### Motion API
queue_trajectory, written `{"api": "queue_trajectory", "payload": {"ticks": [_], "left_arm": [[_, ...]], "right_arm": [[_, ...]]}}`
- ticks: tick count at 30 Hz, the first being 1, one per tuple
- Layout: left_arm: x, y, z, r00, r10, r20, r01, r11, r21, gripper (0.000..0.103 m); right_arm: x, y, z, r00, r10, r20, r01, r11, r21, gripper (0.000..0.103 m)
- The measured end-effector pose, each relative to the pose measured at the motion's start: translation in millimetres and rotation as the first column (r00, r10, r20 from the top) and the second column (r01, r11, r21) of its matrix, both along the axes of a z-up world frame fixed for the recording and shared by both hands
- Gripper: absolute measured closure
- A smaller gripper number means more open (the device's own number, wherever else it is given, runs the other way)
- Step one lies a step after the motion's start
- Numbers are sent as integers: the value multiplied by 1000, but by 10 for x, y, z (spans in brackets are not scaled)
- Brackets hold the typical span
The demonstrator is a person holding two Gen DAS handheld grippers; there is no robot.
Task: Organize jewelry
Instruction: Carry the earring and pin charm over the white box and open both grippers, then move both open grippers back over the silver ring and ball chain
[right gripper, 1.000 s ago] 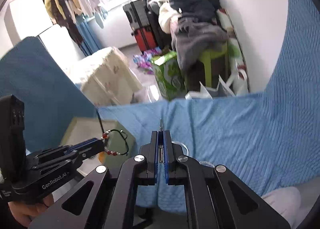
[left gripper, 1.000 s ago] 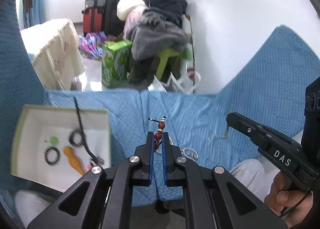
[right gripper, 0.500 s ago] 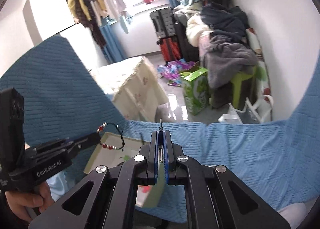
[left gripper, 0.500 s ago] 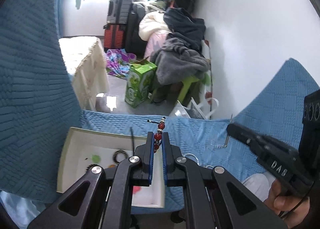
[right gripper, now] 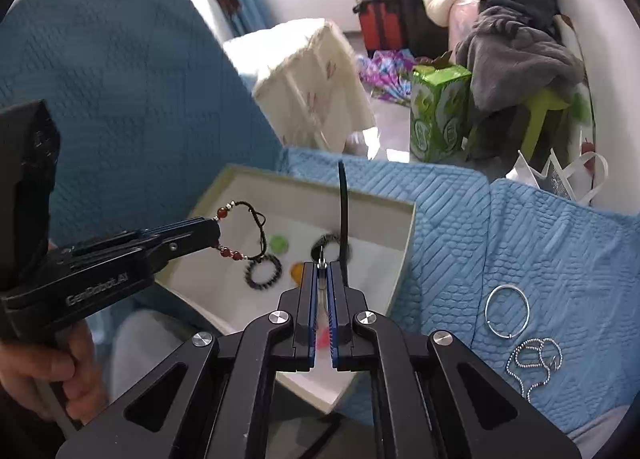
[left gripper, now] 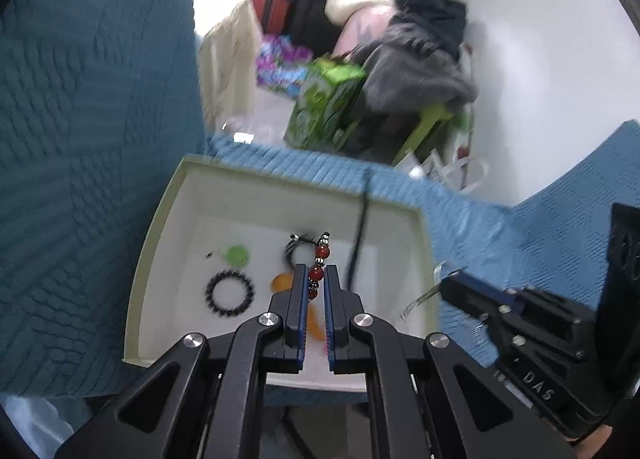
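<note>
My left gripper (left gripper: 315, 271) is shut on a bracelet of red beads (left gripper: 322, 251) on black cord, held above the white box (left gripper: 160, 243). In the right wrist view the same left gripper (right gripper: 216, 233) holds the red bead bracelet (right gripper: 240, 231), which dangles over the box's left part. My right gripper (right gripper: 321, 271) is shut on a small silver piece (right gripper: 321, 262), over the box (right gripper: 404, 251). In the left wrist view, the right gripper (left gripper: 448, 283) hangs at the box's right edge with the bent silver piece (left gripper: 420, 297) below its tip.
Inside the box lie a black bead bracelet (right gripper: 263, 272), a green disc (right gripper: 279, 243), an orange piece (right gripper: 298, 271) and a black strip (right gripper: 343, 211) leaning on the far wall. A silver hoop (right gripper: 507, 315) and bead chain (right gripper: 534, 359) lie on the blue cover. A hand (right gripper: 48, 371) grips the left handle.
Both grippers have swung left and down from above the blue cover to above the white box, each still shut on its piece. The box now fills the middle of both views.
</note>
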State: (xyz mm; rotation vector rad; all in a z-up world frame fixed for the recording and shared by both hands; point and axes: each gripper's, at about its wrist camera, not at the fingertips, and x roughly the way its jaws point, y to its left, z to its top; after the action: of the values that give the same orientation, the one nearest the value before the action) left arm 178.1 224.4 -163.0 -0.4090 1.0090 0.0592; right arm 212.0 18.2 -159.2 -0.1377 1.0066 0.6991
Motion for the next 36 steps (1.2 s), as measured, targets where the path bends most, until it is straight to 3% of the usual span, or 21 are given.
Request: {"api": "queue_trajectory", "payload": {"ticks": [4, 8, 10, 12, 13, 15, 16, 17, 22, 30, 36], "left_arm": [[-48, 54, -170, 1000, 3, -24, -3, 1000, -12, 97], [-71, 44, -141, 1000, 7, -22, -7, 1000, 7, 96], [-44, 24, -83, 999, 23, -28, -22, 1000, 18, 96], [-38, 25, 15, 1000, 18, -18, -17, 1000, 21, 95], [-34, 15, 68, 1000, 21, -13, -20, 999, 27, 95], [-40, -14, 212, 999, 33, 8, -33, 998, 48, 77], [-49, -41, 277, 999, 42, 18, -43, 997, 57, 53], [-76, -58, 376, 997, 60, 42, -63, 995, 74, 37], [-208, -217, 840, 984, 88, 154, -102, 991, 82, 37], [-272, -699, 1427, 952, 42, 303, -74, 993, 97, 37], [-171, -1173, 1445, 949, -35, 312, 4, 995, 99, 38]], "right_arm": [[50, 46, -235, 999, 11, -38, -13, 999, -42, 100], [74, 60, -323, 997, 36, -68, -40, 998, -57, 98], [73, 50, -262, 997, 49, -59, -52, 997, -49, 94], [67, 28, -145, 997, 63, -42, -64, 997, -33, 75], [58, 16, -96, 998, 63, -32, -63, 998, -25, 72], [65, -21, 29, 998, 62, -9, -62, 998, -4, 62], [65, -56, 119, 998, 61, 9, -61, 998, 8, 59], [63, -101, 227, 998, 59, 30, -59, 998, 24, 55], [67, -326, 721, 990, 43, 136, -53, 996, 71, 50], [-67, -836, 1454, 947, -7, 320, -34, 992, 120, 47], [-68, -1337, 1444, 930, -86, 358, 42, 991, 128, 46]]}}
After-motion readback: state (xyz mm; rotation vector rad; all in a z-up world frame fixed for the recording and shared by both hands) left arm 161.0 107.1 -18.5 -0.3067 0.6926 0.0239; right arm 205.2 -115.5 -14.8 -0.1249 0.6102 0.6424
